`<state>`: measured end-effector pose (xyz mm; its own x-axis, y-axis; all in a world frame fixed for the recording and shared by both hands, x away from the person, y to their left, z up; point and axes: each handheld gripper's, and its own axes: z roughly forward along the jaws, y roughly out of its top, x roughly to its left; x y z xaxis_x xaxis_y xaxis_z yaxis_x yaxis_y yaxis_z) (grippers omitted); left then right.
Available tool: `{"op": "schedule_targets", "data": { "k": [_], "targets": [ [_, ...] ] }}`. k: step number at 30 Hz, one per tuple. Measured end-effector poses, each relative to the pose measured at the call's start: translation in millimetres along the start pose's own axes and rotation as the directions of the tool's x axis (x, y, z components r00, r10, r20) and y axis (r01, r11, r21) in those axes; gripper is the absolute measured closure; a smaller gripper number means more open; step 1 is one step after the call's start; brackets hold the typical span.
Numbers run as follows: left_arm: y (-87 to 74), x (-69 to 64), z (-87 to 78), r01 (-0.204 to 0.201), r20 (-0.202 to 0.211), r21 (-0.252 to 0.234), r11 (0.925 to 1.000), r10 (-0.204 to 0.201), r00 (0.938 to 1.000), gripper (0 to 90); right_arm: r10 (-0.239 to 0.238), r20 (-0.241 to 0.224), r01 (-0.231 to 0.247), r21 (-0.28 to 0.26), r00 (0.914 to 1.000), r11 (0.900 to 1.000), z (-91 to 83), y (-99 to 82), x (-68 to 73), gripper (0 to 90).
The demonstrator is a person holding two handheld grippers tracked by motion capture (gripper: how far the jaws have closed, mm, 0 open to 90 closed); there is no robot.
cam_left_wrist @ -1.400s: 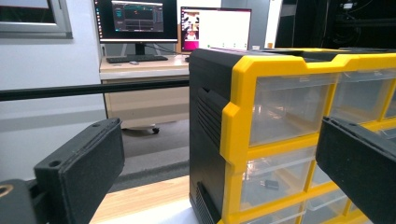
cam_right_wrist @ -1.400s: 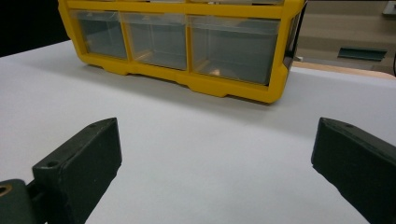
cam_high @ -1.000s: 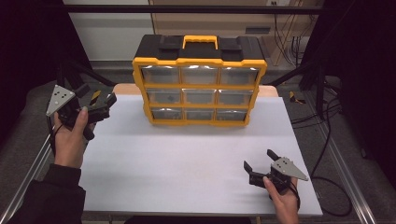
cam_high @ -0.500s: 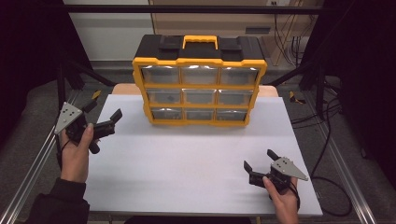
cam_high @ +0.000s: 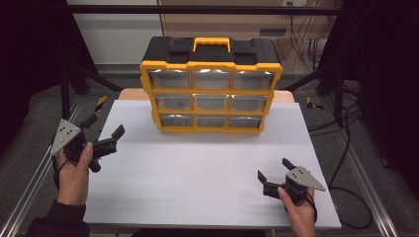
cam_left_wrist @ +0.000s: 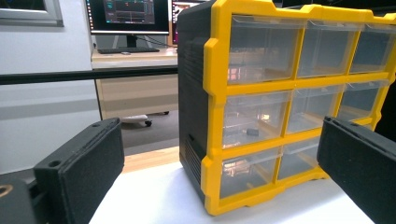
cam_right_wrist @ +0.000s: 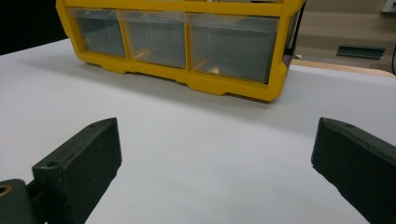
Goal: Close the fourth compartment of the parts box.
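A yellow and black drawer cabinet [cam_high: 211,86] with clear drawers stands at the back of the white table [cam_high: 197,173]. My left gripper [cam_high: 104,128] hangs open at the table's left edge, level with the cabinet's bottom row, nothing between its jaws. In the left gripper view the cabinet's left corner [cam_left_wrist: 212,116] is close ahead, and a small dark item lies in a middle-row drawer [cam_left_wrist: 252,132]. My right gripper [cam_high: 274,169] rests open low over the front right of the table. The right gripper view faces the cabinet's bottom drawers [cam_right_wrist: 187,42].
A yellow carry handle [cam_high: 211,43] tops the cabinet. Metal frame rails [cam_high: 34,182] run along both table sides, with cables [cam_high: 346,163] on the floor at the right. A desk with monitors [cam_left_wrist: 128,14] stands beyond the table in the left gripper view.
My left gripper has come down and toward the front along the table's left edge, staying open. The right gripper has not moved.
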<state>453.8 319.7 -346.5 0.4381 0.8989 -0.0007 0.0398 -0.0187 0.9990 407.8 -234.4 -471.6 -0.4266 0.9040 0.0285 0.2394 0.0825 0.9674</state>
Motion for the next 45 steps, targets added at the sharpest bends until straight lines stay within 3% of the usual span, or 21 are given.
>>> {"op": "schedule_targets", "data": {
  "k": [16, 27, 35, 45],
  "targets": [
    [-20.2, -0.6, -17.5, -0.015, -0.014, 0.014, 0.9998, 0.016, 0.9998, 0.2, -0.007, 0.000, 0.007, -0.003, 1.0000, 1.0000, 0.1, 0.1, 0.3, 2.0],
    [-41.3, -7.1, -21.3, -0.019, 0.004, 0.038, 0.9991, 0.019, 0.9998, 0.2, -0.010, -0.001, 0.010, 0.000, 1.0000, 1.0000, 0.6, -0.1, 0.5, 2.0],
    [-55.5, -10.3, -22.8, -0.027, -0.007, 0.062, 0.9977, 0.027, 0.9996, 0.3, -0.012, -0.004, 0.012, 0.000, 0.9999, 0.9999, 0.7, -0.3, 0.6, 2.0],
    [-74.1, -12.2, -25.7, 0.012, -0.030, 0.068, 0.9976, -0.010, 0.9995, 0.5, -0.015, -0.008, 0.015, 0.002, 0.9999, 0.9999, 0.6, -0.5, 1.1, 2.0]
  ]
}}
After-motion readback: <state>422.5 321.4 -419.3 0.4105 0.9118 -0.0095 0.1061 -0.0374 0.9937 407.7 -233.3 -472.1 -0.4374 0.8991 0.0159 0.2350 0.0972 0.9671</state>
